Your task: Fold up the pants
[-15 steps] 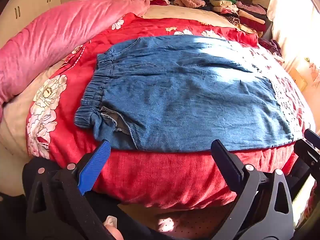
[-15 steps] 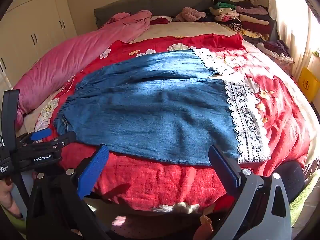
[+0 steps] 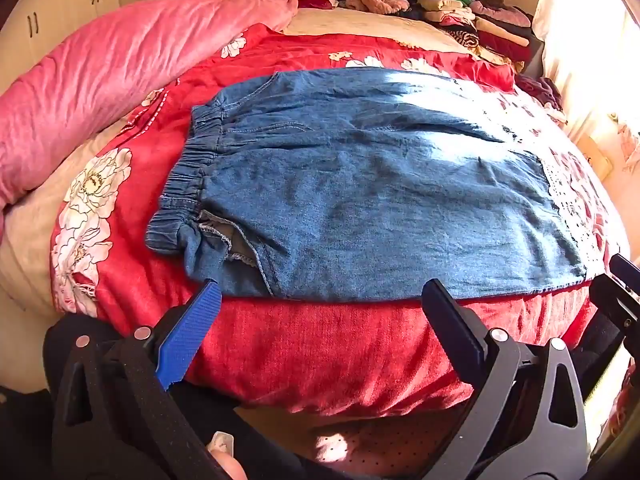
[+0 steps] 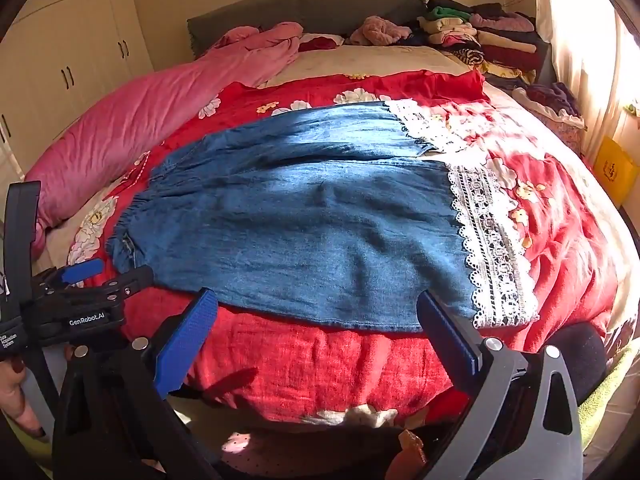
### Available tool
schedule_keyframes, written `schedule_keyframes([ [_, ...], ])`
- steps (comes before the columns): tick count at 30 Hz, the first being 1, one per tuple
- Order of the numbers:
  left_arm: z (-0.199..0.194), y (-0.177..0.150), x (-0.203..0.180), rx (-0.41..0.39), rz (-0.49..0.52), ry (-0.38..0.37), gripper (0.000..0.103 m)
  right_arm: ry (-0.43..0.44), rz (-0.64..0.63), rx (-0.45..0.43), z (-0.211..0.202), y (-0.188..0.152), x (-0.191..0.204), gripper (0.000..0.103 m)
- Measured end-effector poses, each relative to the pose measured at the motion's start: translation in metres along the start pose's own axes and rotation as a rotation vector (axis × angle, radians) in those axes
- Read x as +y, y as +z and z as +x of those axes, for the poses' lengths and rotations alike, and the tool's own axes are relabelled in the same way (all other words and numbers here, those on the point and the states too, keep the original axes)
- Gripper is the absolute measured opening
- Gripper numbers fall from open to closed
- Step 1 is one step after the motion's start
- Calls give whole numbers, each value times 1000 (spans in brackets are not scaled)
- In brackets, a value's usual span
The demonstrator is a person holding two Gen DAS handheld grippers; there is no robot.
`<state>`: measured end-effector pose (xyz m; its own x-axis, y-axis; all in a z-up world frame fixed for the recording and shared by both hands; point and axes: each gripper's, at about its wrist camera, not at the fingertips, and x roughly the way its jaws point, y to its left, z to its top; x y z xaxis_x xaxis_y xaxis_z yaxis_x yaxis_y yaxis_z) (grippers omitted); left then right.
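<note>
We see the denim pants (image 3: 360,200) lying flat on the bed (image 3: 340,352), on its red flowered cover. The elastic waistband (image 3: 188,184) is at the left and the white lace hems (image 4: 488,240) are at the right, and the near leg lies over the far one.

Both tools hover just before the near edge of the pants and touch nothing. The left gripper (image 3: 320,308) has its fingers (image 3: 188,332) spread wide and empty, near the waist corner. The right gripper (image 4: 320,312) also has its fingers (image 4: 184,340) spread wide and empty, towards the hem end.

We judge that no fold is made yet. To do this step well, we should pinch only the near edge of the denim, one gripper close to the waistband and one close to the lace, without catching the red cover below. Then we lift both ends together, so the cloth stays smooth.

We see no real container here. Only a pile of folded clothes (image 4: 480,36) sits at the head of the bed, well apart from the pants.
</note>
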<state>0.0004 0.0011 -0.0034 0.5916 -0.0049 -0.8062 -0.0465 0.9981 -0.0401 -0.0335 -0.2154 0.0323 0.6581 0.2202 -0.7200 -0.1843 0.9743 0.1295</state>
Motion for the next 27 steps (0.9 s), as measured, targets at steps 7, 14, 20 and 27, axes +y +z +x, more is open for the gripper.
schedule_keyframes([
  [7,0,1,-1,-1,0,3,94,-1,-1,1,0,0,0,99],
  [14,0,1,-1,-2,-1,3,94,-2,1,3,0,0,1,99],
  [20,-5,3,1,-6,-2,6,94,-2,-1,4,1,0,1,99],
  [27,-4,3,1,-5,-2,4,94,-4,-2,2,2,0,1,99],
])
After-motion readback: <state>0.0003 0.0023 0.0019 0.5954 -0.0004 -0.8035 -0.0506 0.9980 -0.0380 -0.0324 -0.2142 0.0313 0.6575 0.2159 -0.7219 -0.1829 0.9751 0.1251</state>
